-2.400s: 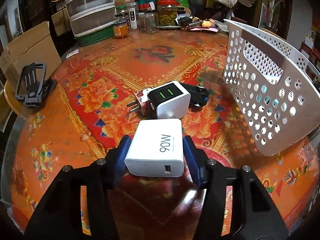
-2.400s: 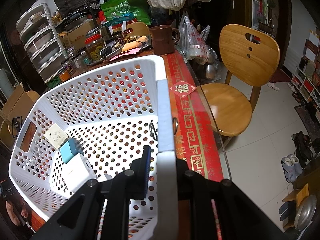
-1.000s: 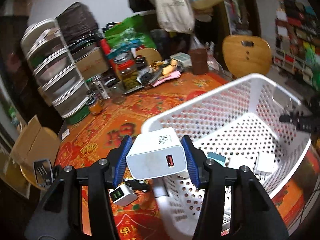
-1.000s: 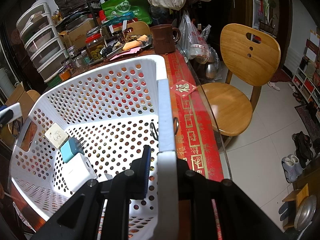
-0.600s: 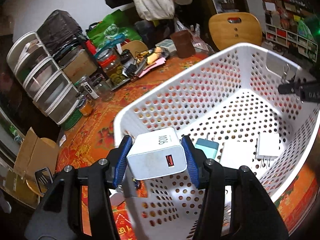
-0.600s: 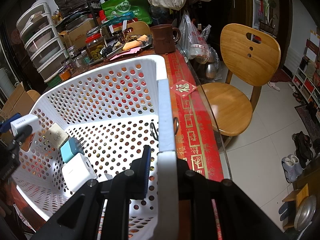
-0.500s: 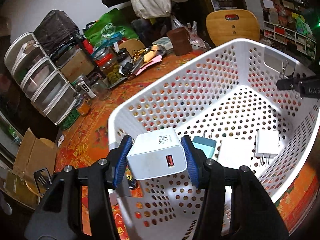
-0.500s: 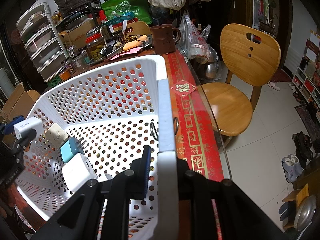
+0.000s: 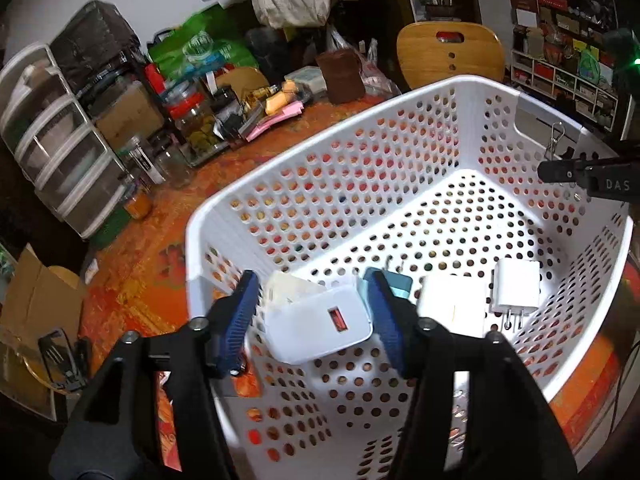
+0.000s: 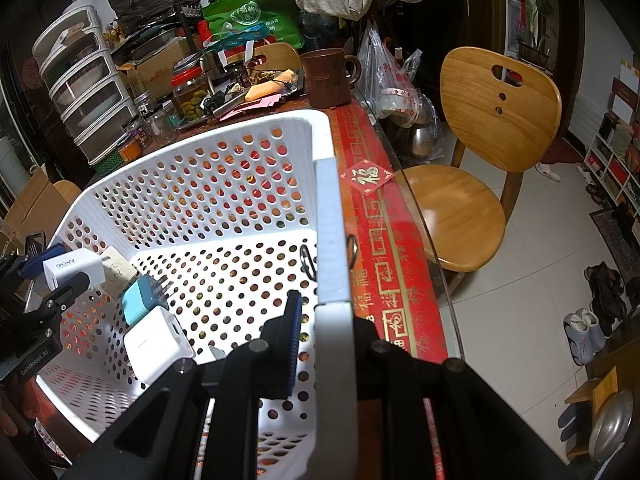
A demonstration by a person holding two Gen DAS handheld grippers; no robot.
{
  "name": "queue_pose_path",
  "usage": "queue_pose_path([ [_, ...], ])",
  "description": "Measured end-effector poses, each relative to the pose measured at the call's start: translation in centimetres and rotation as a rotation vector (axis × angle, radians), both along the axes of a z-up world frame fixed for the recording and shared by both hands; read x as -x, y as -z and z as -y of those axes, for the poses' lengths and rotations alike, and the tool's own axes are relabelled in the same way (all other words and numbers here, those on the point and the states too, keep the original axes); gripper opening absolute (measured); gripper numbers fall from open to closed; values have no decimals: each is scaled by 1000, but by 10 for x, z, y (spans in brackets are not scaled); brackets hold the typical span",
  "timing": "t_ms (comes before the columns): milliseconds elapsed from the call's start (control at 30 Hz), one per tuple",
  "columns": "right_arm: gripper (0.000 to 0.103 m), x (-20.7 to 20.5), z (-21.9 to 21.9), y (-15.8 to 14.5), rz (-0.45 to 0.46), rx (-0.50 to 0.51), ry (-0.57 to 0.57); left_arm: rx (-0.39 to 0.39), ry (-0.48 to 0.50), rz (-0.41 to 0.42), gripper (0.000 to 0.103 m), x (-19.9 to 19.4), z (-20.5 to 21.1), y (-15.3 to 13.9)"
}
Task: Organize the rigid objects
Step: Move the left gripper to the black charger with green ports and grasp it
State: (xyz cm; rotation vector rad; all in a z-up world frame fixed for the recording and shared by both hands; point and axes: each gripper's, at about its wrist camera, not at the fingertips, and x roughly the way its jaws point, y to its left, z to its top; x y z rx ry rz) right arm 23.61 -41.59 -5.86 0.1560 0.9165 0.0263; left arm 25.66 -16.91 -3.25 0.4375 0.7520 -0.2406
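Left gripper [image 9: 312, 320]: fingers spread apart over the basket's near-left corner; gaps show beside both blue pads, so nothing is pinched.
90W charger [image 9: 318, 326]: white block with a red USB port, tilted and blurred, loose between the spread fingers and inside the basket's near-left corner; whether it touches the floor I cannot tell.
Right gripper [image 10: 320, 344]: clamped on the basket's right rim, one blue pad inside the wall; the outer finger is hidden behind that wall.
Basket [image 9: 320, 148]: white, perforated, sitting on the table's right side close to its edge.
Basket contents, left wrist view: a cream plug [image 9: 286, 292] half hidden behind the charger, a teal adapter [image 9: 398, 285] mostly covered by the right-hand pad, a white cube charger [image 9: 450, 306], and a white two-prong plug [image 9: 516, 290] nearest the right wall.
Only in the right wrist view: the "90W" print on the charger [image 10: 72, 266], the teal adapter's prongs [image 10: 142, 300], and the glass edge of the table [image 10: 420, 224].
Only in the left wrist view: the charger's port face and a black phone stand [image 9: 62, 356] by the table's left edge, cut off by the gripper arm.
Basket's far-right rim: a small metal clip [image 9: 554, 140] hangs there.
Table's far edge: jars, a brown mug [image 10: 330, 76] and stacked plastic drawers [image 9: 56, 168]; jar labels too small to read.
Beyond the table: wooden chair [image 10: 496, 128].
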Motion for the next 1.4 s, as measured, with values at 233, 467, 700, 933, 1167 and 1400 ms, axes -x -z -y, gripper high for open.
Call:
queue_pose_path([
  [233, 16, 0, -3, 1, -4, 4, 1, 132, -6, 66, 80, 25, -44, -40],
  [467, 16, 0, -1, 1, -5, 5, -2, 224, -282, 40, 102, 15, -179, -43],
  [700, 16, 1, -1, 1, -6, 5, -6, 218, -387, -143, 101, -10, -222, 35],
  [933, 16, 0, -1, 0, -10, 9, -8, 231, -454, -195, 86, -28, -204, 73],
  [1167, 16, 0, -1, 1, -12, 11, -7, 223, -513, -246, 77, -51, -192, 87],
  [1400, 16, 0, -1, 1, -11, 10, -11, 229, -520, -252, 49, -50, -192, 85],
])
